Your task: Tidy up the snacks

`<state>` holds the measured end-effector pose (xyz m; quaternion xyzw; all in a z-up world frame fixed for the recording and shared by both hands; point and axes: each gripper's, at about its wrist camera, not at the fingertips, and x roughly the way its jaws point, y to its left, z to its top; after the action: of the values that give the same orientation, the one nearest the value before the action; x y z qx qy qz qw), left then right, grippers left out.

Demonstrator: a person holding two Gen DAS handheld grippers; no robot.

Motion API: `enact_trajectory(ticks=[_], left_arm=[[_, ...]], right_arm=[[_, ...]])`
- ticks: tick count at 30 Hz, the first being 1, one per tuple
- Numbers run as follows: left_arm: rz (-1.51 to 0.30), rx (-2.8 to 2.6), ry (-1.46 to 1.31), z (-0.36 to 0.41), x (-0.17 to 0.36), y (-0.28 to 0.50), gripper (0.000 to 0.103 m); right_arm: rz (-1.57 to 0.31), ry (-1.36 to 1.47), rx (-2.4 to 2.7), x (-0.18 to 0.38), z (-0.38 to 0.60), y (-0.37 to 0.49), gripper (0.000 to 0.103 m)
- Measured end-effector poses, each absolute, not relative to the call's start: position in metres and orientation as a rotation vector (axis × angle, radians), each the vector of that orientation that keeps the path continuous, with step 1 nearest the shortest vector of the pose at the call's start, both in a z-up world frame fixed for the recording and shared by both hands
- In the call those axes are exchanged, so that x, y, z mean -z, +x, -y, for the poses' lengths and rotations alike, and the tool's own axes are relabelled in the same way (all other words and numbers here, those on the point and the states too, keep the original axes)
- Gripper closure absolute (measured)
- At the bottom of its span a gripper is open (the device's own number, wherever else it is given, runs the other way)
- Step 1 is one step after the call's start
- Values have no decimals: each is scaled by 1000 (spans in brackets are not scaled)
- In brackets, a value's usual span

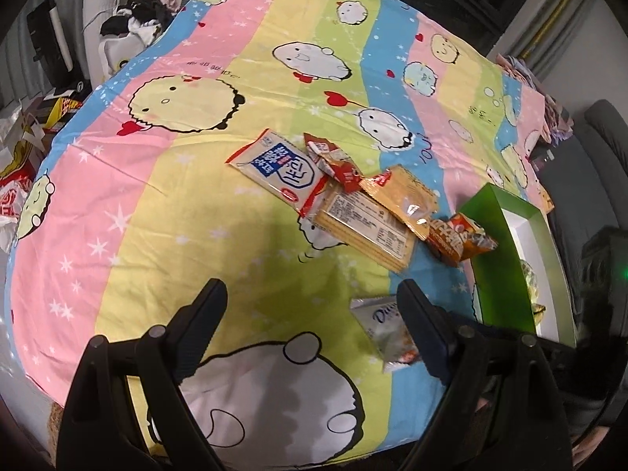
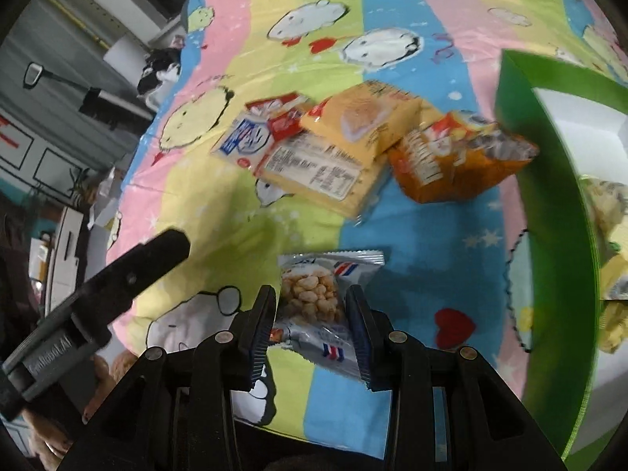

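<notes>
My right gripper (image 2: pixel 312 304) is shut on a silver puffed-snack packet (image 2: pixel 314 302), which also shows in the left wrist view (image 1: pixel 382 325). My left gripper (image 1: pixel 312 294) is open and empty above the cloth; one of its fingers (image 2: pixel 157 255) shows in the right wrist view. A pile of snacks lies on the table: a white-and-blue packet (image 1: pixel 276 168), small red packets (image 1: pixel 333 157), two yellow cracker packs (image 1: pixel 365 227), (image 1: pixel 400 192) and an orange bag (image 1: pixel 457 239). A green box (image 1: pixel 498 259) with a white inside holds some snacks (image 2: pixel 612 235).
A striped cartoon-print cloth (image 1: pixel 157 216) covers the table. Bags and clutter (image 1: pixel 19 180) lie off the table's left edge. Dark clothes (image 1: pixel 137 19) lie at the far left corner. A dark chair (image 1: pixel 604 149) stands to the right.
</notes>
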<state>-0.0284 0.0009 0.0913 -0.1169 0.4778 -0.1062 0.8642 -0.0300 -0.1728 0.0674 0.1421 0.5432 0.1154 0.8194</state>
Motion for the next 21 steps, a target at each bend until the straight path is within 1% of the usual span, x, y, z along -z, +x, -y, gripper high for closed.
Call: enact_trajectory(ticks=[2, 5, 10, 18, 21], left_arm=[[-997, 236, -237, 4, -93, -31, 15], [-998, 269, -221, 14, -95, -35, 15], [-1013, 328, -167, 40, -90, -40, 15], [-1079, 427, -174, 63, -67, -40, 15], [-1101, 442, -185, 67, -60, -40, 17]], right_arm=[[-1116, 323, -224, -78, 182, -35, 50], [-1067, 364, -210, -91, 196, -40, 47], [-1005, 434, -196, -100, 213, -46, 45], [-1079, 500, -246, -71, 212, -41, 45], [-1092, 503, -259, -65, 208, -39, 45]])
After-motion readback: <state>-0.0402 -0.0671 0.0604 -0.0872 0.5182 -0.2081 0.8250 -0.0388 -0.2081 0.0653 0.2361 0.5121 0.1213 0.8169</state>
